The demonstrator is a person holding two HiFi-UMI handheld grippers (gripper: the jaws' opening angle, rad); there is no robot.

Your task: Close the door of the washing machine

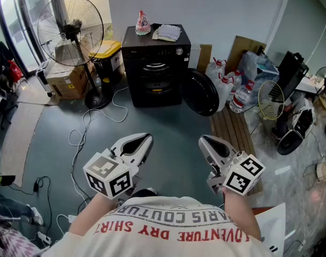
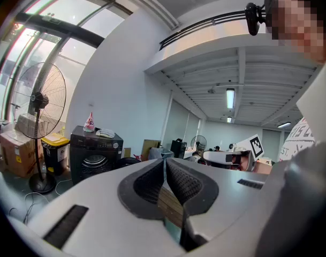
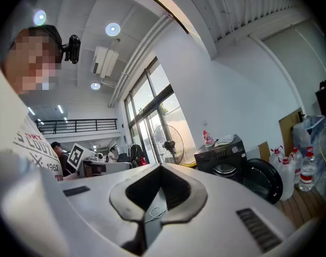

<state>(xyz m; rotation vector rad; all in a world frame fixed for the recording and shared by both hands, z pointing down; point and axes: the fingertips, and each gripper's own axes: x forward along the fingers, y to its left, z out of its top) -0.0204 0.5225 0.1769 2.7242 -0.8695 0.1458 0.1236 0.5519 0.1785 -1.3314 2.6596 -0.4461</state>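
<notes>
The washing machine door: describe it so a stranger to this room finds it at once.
A black washing machine stands against the white wall, right of the pedestal fan. Its door hangs open at its right side: a round black disc, unlike the white bags beside it.

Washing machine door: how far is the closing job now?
Nothing is done yet: the door hangs wide open beside the washing machine. Both the left gripper and the right gripper are shut, empty and well short of it. Left: approaching and pushing it closed.
</notes>
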